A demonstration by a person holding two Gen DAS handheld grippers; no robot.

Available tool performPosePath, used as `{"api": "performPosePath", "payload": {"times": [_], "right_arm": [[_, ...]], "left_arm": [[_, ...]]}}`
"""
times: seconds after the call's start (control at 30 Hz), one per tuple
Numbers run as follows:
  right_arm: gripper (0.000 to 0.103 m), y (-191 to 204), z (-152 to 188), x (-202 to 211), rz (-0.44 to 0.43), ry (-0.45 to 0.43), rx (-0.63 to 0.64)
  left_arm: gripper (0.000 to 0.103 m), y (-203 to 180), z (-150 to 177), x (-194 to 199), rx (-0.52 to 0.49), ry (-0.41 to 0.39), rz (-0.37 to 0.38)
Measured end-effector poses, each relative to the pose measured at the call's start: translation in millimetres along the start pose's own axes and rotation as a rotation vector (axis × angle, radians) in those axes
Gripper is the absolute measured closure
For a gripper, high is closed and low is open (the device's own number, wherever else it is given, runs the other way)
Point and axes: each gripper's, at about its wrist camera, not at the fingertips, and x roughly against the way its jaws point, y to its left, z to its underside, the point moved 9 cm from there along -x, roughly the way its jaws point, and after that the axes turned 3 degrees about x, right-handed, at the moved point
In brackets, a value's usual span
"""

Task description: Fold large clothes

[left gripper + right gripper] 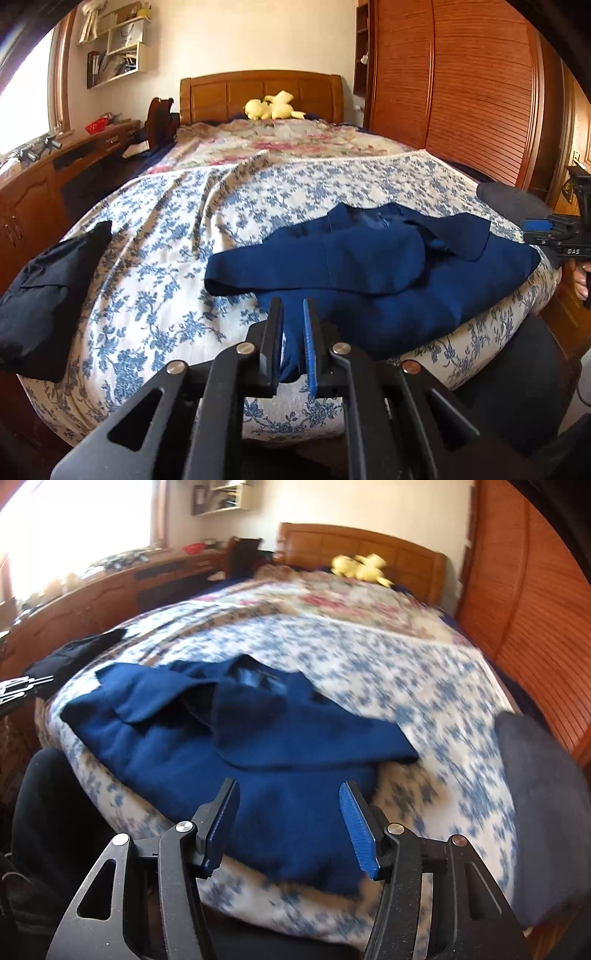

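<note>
A dark blue jacket [369, 258] lies partly folded on the flowered bedspread [166, 240], near the foot of the bed, with its collar toward the headboard. My left gripper [291, 302] is shut on a strip of the jacket's near edge, and blue cloth fills the narrow gap between its pads. In the right wrist view the jacket [258, 746] spreads below my right gripper [288, 783], which stands open above the near hem with nothing pinched. The right gripper's black body [569, 240] shows at the right edge of the left wrist view.
A folded black garment [44, 295] rests on the bed's left corner. A dark grey bundle [535, 812] sits at the right edge. A yellow plush toy [273, 107] lies by the headboard. A wooden wardrobe [461, 92] stands on the right and a desk [37, 192] on the left.
</note>
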Motion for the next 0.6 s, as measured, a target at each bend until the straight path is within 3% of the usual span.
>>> {"api": "performPosePath", "payload": {"times": [0.27, 0.5, 0.57, 0.6], "right_arm": [[0.045, 71, -49, -66, -0.127, -0.023, 0.112], [0.045, 103, -57, -141, -0.155, 0.096, 0.220], [0.052, 107, -56, -152, -0.155, 0.116, 0.252], [0.066, 110, -57, -157, -0.160, 0.125, 0.266]], "left_arm": [[0.081, 1, 0, 0, 0.014, -0.010, 0.026], [0.072, 3, -1, -12, 0.011, -0.006, 0.031], [0.072, 5, -1, -17, 0.012, -0.005, 0.029], [0.072, 6, -1, -19, 0.014, -0.004, 0.030]]}}
